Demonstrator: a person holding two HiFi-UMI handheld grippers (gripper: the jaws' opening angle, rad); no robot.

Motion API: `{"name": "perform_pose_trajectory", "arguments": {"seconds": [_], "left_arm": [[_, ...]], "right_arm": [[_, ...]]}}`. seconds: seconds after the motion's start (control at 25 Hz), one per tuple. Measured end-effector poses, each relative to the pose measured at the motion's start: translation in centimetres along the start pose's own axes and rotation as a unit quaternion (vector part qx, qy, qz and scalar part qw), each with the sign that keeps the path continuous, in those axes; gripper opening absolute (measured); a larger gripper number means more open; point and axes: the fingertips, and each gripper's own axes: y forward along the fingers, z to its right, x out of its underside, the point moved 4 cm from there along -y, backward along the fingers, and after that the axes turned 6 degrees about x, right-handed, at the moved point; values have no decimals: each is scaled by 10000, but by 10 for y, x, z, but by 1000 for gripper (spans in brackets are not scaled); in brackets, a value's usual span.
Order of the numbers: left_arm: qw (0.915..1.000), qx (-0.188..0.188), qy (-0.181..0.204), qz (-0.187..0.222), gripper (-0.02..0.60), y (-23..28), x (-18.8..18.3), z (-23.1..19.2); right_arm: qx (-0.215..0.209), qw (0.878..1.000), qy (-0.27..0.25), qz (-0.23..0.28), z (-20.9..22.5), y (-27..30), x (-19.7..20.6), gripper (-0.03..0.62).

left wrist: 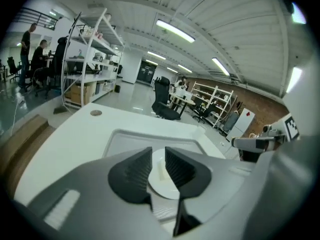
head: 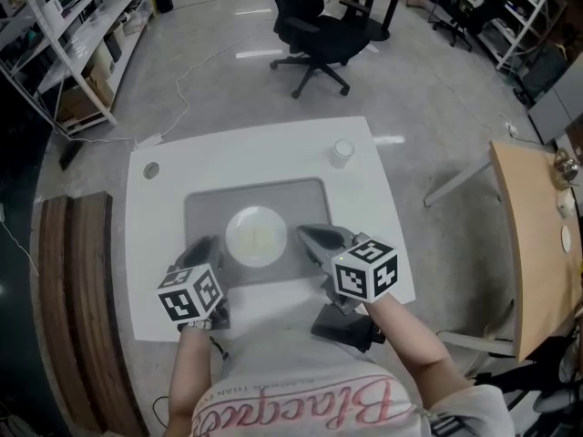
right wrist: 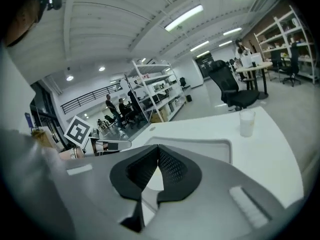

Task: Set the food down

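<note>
Food (head: 262, 238) lies on the white plate (head: 246, 248), a small pale piece at the plate's middle. It is nearly the same colour as the plate, so its shape and kind are hard to make out from the head view. Plate sits on a grey mat (head: 205, 208) on the white bench (head: 182, 167). Left tongs (head: 206, 247) are just left of the plate, low over the mat. In the left gripper view their jaws stand a little apart with nothing between them. The food (left wrist: 161, 172) and a strip of plate (left wrist: 165, 188) show through the gap, and the rest of the plate is hidden behind the jaws. Right tongs (head: 306, 234) are just right of the plate, tips pointing at its rim. In the right gripper view (right wrist: 158, 149) the tips are pressed together and hold nothing. Only a white sliver shows below the tips, most likely the plate, and the food is hidden there. Cannot tell if either tongs touch the mat. Cup (head: 342, 152) stands beyond the plate to its right, off the mat, contents unclear. Small round grey spot (head: 151, 169) is on the bench far left of the plate, nature unclear. Black chair (head: 319, 35) is on the floor well beyond the plate, its top cut off by the frame edge.
</note>
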Motion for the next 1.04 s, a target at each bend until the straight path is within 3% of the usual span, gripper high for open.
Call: {"name": "perform_pose_trajectory", "arguments": {"seconds": [0.12, 0.32, 0.56, 0.76, 1.04], "left_arm": [[9989, -43, 191, 425, 0, -23, -15, 13], [9945, 252, 513, 883, 0, -65, -39, 25], [9828, 633, 956, 1445, 0, -52, -48, 52], [9774, 765, 880, 1761, 0, -63, -54, 46], [9742, 719, 731, 2011, 0, -27, -68, 36]], "right_arm": [[25, 9981, -395, 466, -18, -24, -18, 2], [-134, 9927, -825, 874, -65, -50, -29, 2], [-43, 9890, -825, 1229, -46, -55, -36, 2], [158, 9838, -1033, 1456, -61, -53, -45, 2], [11, 9868, -790, 1414, -33, -21, -53, 2]]}}
